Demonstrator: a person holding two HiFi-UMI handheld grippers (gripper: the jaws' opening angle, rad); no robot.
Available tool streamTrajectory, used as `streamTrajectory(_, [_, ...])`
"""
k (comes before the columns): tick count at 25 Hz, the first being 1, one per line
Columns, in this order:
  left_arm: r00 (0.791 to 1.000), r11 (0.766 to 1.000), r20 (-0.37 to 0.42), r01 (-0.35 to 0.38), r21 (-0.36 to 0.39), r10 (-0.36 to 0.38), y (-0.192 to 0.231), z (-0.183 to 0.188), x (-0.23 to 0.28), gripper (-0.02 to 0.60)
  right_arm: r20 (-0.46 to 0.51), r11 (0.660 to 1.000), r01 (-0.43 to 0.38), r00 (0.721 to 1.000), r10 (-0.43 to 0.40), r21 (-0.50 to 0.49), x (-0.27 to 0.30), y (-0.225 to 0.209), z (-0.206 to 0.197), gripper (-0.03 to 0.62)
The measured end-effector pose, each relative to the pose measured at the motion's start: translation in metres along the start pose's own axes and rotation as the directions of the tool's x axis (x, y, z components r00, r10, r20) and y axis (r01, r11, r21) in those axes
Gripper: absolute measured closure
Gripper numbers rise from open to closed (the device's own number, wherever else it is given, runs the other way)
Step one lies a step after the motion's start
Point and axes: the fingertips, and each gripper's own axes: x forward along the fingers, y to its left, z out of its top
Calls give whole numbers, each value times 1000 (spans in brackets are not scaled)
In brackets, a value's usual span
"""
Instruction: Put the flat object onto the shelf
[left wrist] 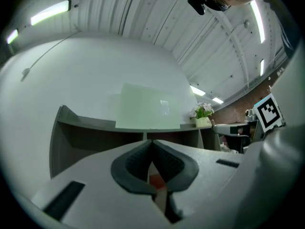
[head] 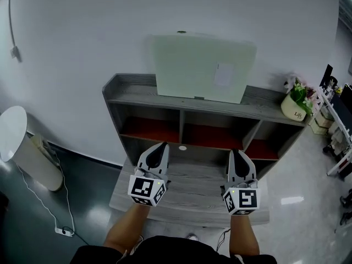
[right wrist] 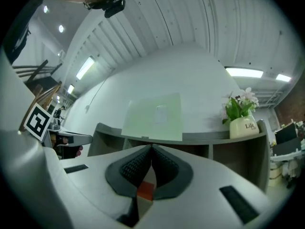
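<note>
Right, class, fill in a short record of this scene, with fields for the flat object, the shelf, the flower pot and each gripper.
flat object: pale green board, standing on the shelf top against the wall
shelf: grey wood, red-lined compartments under the top
flower pot: white, at the right end of the shelf top
left gripper: jaws together, nothing held, over the lower ledge
right gripper: jaws together, nothing held, over the same ledge

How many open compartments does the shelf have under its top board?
3, side by side under the top board: left compartment, middle compartment, right compartment, each with a red floor. Any lower row would be hidden.
</note>
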Motion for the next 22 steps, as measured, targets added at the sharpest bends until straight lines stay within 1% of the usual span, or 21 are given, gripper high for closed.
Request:
streamTrajectory(3, [999,1000,-40,-8,-18,7,-2,-19,-12,574,-24,1000,-2,1000,2,-16,-11,4,-11,568])
streamTrajectory(5, [999,1000,-48,-19,0,19,-3,-24,-16,575,-30,1000,1,1000,-2,-21,-16,8,-17,568])
streamTrajectory(6, [999,1000,-48,-22,6,22,-3,-24,-18,575,-33,1000,5,999,-5,-20,-18,9,-20,568])
streamTrajectory(10, [999,999,-30,-26,-19,25,-9,-19,-27,574,-31,1000,8,999,-9,-19,-22,19,-30,569])
streamTrajectory(14, [999,1000,-29,-13,-26,13,-18,-24,-31,575,-40,1000,-2,999,3,9,-28,28,-43,569])
streamTrajectory(18, [999,1000,-42,-12,-28,11,-23,-31,-33,574,-36,1000,-20,999,20,-2,-30,33,-44,569])
streamTrajectory(22, [998,999,-51,-24,-33,22,-23,-35,-38,574,-37,999,-10,999,11,31,-30,27,-41,569])
